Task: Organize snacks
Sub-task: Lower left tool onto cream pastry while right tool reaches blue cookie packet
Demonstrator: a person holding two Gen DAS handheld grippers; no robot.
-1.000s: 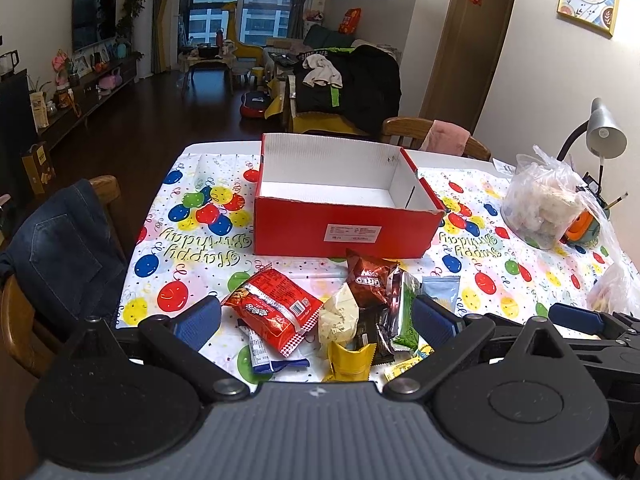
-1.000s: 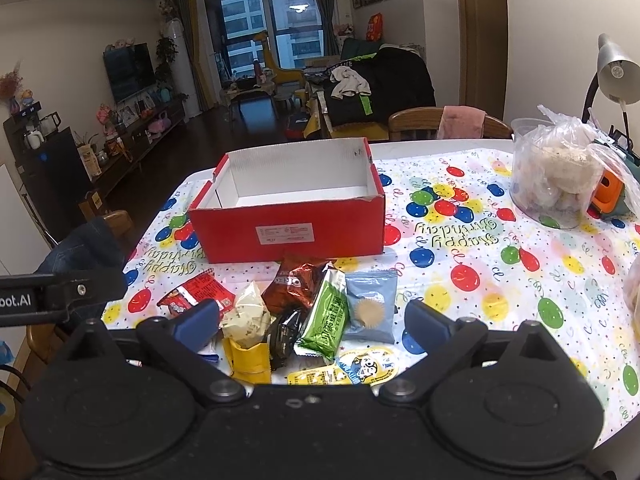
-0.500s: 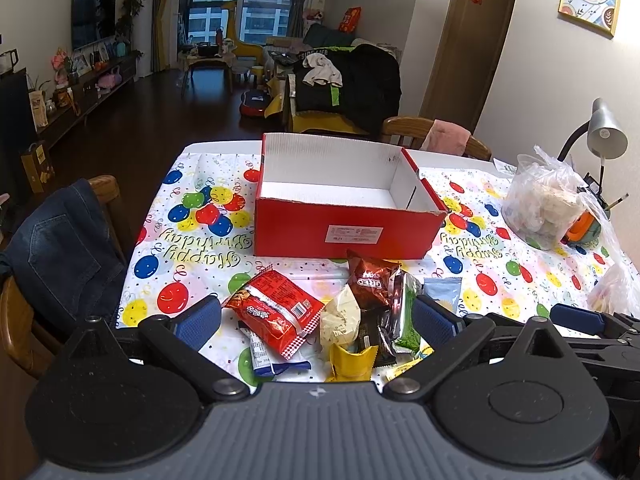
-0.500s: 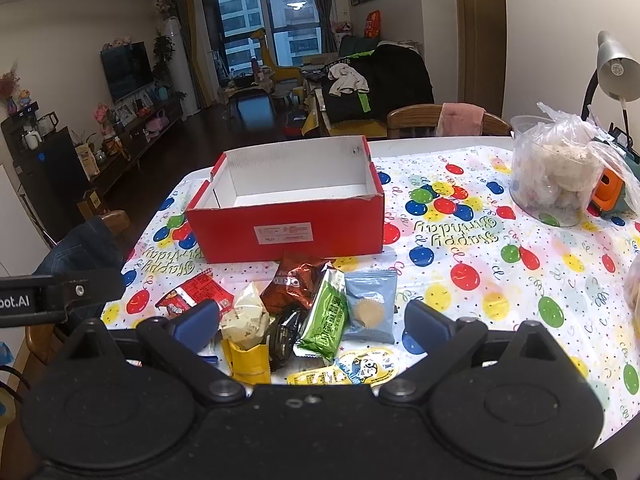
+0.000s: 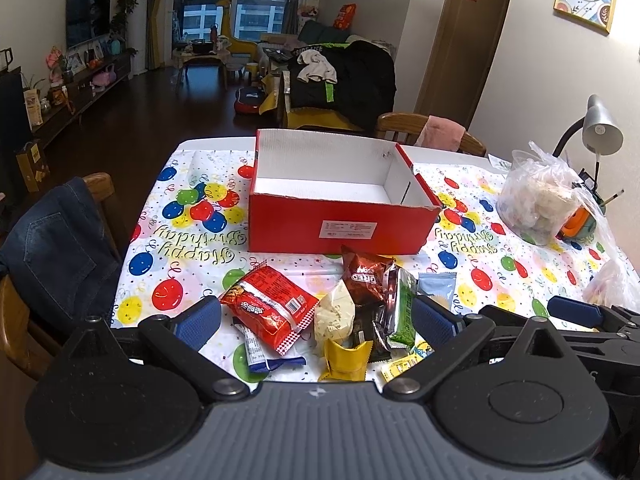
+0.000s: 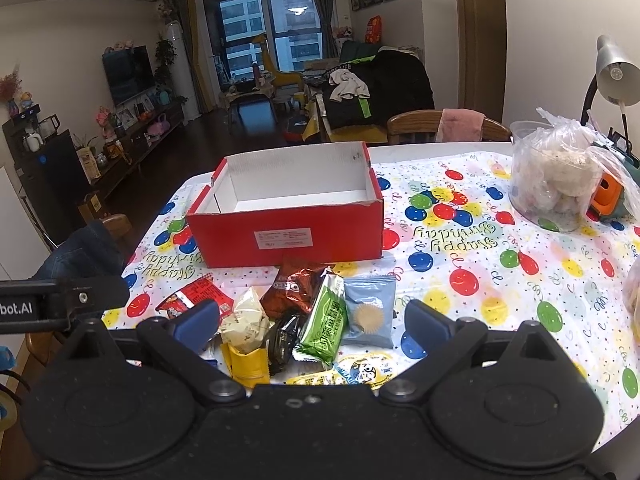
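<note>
Nearest, both grippers hover at the table's front edge with their fingers spread wide and nothing between them; the left gripper (image 5: 316,318) frames the red noodle-snack packet (image 5: 270,307), which lies just ahead of its left finger with its long axis running diagonally from near right to far left, while the right gripper (image 6: 314,320) frames the middle of the heap, where the green packet (image 6: 326,320) and the pale blue biscuit packet (image 6: 369,312) both lie with their long axes pointing away toward the box; a cream pouch (image 6: 245,322) with a yellow wrapper (image 6: 248,360) in front of it sits just inside its left finger, and a dark wrapper (image 6: 284,338) is tucked between the pouch and the green packet; a yellow strip packet (image 6: 348,372) lies flat at the very front, nearly under the gripper body. Just beyond, the brown Oreo packet (image 6: 298,286) rests tilted on the pile, touching the green one. Farther still, well clear of the pile, the open red box (image 6: 286,236) stands squarely ahead and appears empty, so every snack probably has to travel straight forward and over its near wall. By this layout the left gripper is nearer the red packet and the right gripper nearer the green and blue ones; the overlapping wrappers may drag each other when one is lifted. On the table (image 6: 500,280), far to the right, a plastic bag (image 6: 560,176) stands apart.
</note>
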